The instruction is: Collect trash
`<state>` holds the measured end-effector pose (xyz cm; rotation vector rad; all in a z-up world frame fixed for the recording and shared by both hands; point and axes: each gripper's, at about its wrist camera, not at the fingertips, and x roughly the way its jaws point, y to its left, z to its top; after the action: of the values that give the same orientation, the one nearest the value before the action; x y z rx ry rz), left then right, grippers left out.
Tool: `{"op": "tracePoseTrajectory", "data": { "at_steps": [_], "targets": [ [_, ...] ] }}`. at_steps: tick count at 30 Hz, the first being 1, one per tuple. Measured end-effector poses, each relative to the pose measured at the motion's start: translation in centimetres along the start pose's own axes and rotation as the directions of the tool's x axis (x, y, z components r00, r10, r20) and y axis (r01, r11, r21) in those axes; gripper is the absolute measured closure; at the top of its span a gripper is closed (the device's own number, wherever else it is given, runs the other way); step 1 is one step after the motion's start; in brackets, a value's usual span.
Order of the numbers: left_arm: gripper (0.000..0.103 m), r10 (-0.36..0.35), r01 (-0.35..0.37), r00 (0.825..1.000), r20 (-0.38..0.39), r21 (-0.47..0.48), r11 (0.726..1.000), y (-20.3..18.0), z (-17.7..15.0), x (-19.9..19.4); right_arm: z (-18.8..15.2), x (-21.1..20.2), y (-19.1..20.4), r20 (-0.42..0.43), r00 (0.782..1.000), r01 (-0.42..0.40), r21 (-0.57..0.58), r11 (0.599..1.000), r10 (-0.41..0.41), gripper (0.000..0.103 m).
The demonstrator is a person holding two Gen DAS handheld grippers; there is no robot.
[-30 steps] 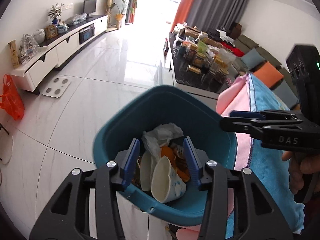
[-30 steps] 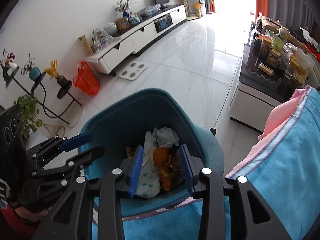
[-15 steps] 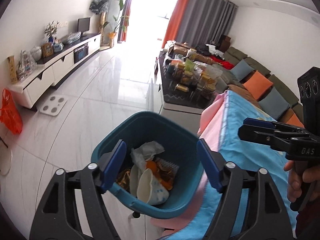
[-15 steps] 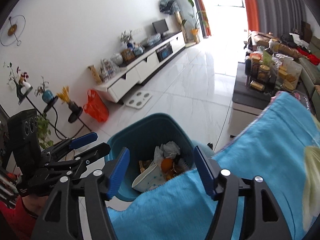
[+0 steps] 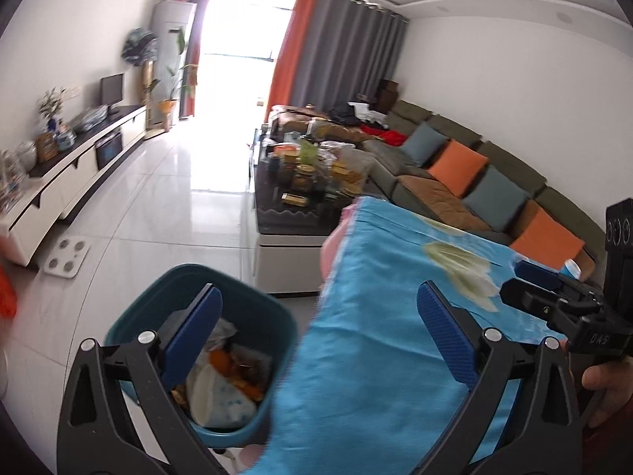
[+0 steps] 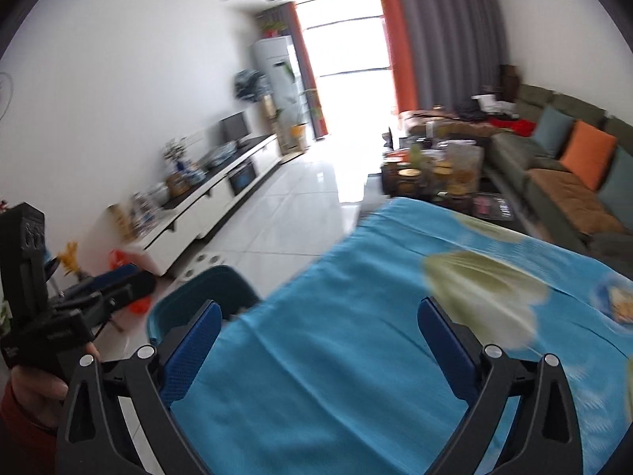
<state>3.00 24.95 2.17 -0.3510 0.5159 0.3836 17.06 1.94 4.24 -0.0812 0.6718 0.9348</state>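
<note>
1. My left gripper point(image 5: 318, 324) has its jaws spread wide, and they have just been opening; nothing sits between the blue pads point(image 5: 194, 336) and nothing touches them.
2. Through that gap I see the edge of the blue cloth point(image 5: 379, 340) over the table, and to its left the teal bin point(image 5: 277, 316) standing on the white floor, just beside the cloth's hanging edge.
3. The trash point(image 5: 221, 392) lies inside the bin: a white paper cup with blue specks, orange peel, a crumpled white wrapper and some brown scraps.
4. My right gripper point(image 6: 318, 326) is likewise wide apart, its jaws having just been opening, with nothing held. Only the blue cloth point(image 6: 356, 356), printed with pale flowers, shows between its fingers point(image 6: 447, 346).
5. From the right wrist view the bin point(image 6: 190, 297) peeks out past the cloth's left edge; its contents are hidden there.
6. Each camera catches the other gripper at the frame's edge, gripped by a hand point(image 6: 31, 380).
</note>
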Motion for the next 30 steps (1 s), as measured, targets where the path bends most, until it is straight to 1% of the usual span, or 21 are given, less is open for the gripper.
{"op": "tracePoseTrajectory", "data": {
  "at_steps": [2,4,7,10,12,15,18,20,22,25,27,28,30],
  "targets": [
    [0.006,-0.028,0.028,1.000,0.008,0.013,1.000,-1.5,-0.2,-0.2,-1.0,-1.5,-1.3,0.020,0.999,0.041,0.015,0.999,-0.041,0.007],
    [0.006,-0.036,0.035,0.999,0.017,0.036,0.999,-3.1,-0.6,-0.3,-2.3,-3.2,-2.8,0.038,0.995,0.092,0.030,0.995,-0.093,0.007],
    [0.006,-0.073,0.073,0.997,0.001,0.073,0.995,-5.7,-1.4,-0.2,-4.1,-5.5,-4.7,0.048,0.987,0.153,0.064,0.986,-0.156,0.007],
    [0.006,-0.090,0.090,0.996,0.004,0.094,0.992,-7.9,-2.3,-0.3,-5.7,-7.6,-6.3,0.065,0.978,0.190,0.111,0.976,-0.198,0.007],
    [0.006,-0.104,0.104,0.995,-0.001,0.101,0.989,-9.0,-2.8,-0.2,-6.7,-9.0,-7.2,0.083,0.968,0.224,0.140,0.964,-0.237,0.007],
    [0.006,-0.123,0.119,0.992,0.017,0.130,0.984,-10.7,-3.6,-0.5,-8.0,-10.8,-8.0,0.105,0.948,0.280,0.167,0.945,-0.299,0.007],
    [0.006,-0.146,0.139,0.989,0.031,0.160,0.977,-11.9,-4.0,-0.7,-8.9,-12.4,-8.4,0.127,0.931,0.317,0.192,0.929,-0.344,0.007],
    [0.006,-0.180,0.169,0.982,0.051,0.176,0.970,-13.0,-4.2,-1.3,-9.5,-13.5,-8.2,0.148,0.919,0.334,0.198,0.922,-0.365,0.007],
    [0.006,-0.208,0.192,0.976,0.066,0.197,0.961,-14.0,-4.3,-1.8,-10.0,-14.4,-8.0,0.162,0.901,0.370,0.201,0.907,-0.403,0.007],
    [0.006,-0.252,0.226,0.964,0.089,0.231,0.946,-15.7,-4.5,-2.6,-10.7,-15.7,-7.6,0.181,0.881,0.401,0.208,0.892,-0.438,0.007],
    [0.006,-0.278,0.247,0.956,0.092,0.252,0.935,-16.7,-4.6,-3.0,-11.0,-16.5,-7.5,0.193,0.873,0.407,0.219,0.887,-0.448,0.007],
    [0.006,-0.284,0.250,0.954,0.100,0.262,0.932,-17.1,-4.7,-3.3,-11.3,-17.0,-7.3,0.205,0.863,0.417,0.226,0.880,-0.462,0.007],
    [0.006,-0.308,0.267,0.945,0.112,0.280,0.922,-18.0,-4.9,-3.9,-11.3,-17.3,-6.7,0.216,0.855,0.427,0.221,0.877,-0.472,0.007]
  ]
}}
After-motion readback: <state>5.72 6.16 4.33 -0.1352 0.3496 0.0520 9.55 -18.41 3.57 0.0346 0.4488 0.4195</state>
